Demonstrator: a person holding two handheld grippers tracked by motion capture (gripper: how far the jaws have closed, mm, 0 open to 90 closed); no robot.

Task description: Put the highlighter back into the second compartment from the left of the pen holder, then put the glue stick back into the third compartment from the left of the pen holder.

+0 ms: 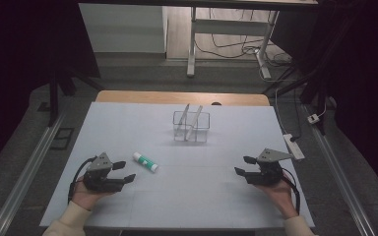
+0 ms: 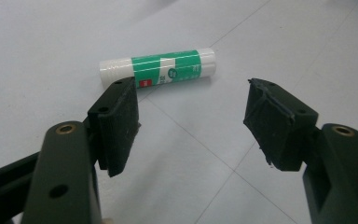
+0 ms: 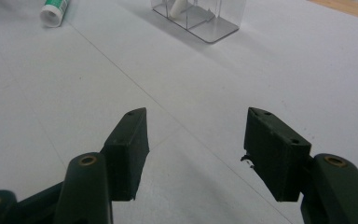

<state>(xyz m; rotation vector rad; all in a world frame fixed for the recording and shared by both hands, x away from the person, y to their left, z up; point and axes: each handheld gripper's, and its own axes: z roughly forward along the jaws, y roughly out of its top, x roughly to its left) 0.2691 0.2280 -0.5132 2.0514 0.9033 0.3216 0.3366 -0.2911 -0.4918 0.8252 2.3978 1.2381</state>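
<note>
Your left tongs (image 1: 126,171) sit low over the worktop (image 1: 187,196) at its near left, jaws wide, nothing btwn them. Glue stick (image 1: 145,162) lies flat on the worktop just beyond the tips, up and to the right of them in the high view, not touching. In the left gripper view the glue stick (image 2: 157,68) lies crosswise ahead of the left tongs (image 2: 193,123): white body, green label, one end right behind the left-hand jaw tip, the rest across the gap. Jaws clear of it as far as I can tell; pads bare.

Your right tongs (image 1: 244,165) are at the near right, well apart from the glue stick, also wide and empty, pointing toward the middle of the worktop. In the right gripper view, right tongs (image 3: 196,154) have bare worktop (image 3: 261,74) btwn the jaws; glue stick (image 3: 54,10) end-on at far upper left, clear holder (image 3: 200,18) farther back.

Clear holder (image 1: 191,127) stands at mid worktop toward the far edge, w/ dividers and a white stick-like item leaning inside; can't tell what it is. It's well beyond both tongs, roughly btwn them left-right. Both your hands grip the tongs from the near edge; left hand (image 1: 86,194), right hand (image 1: 280,194).
</note>
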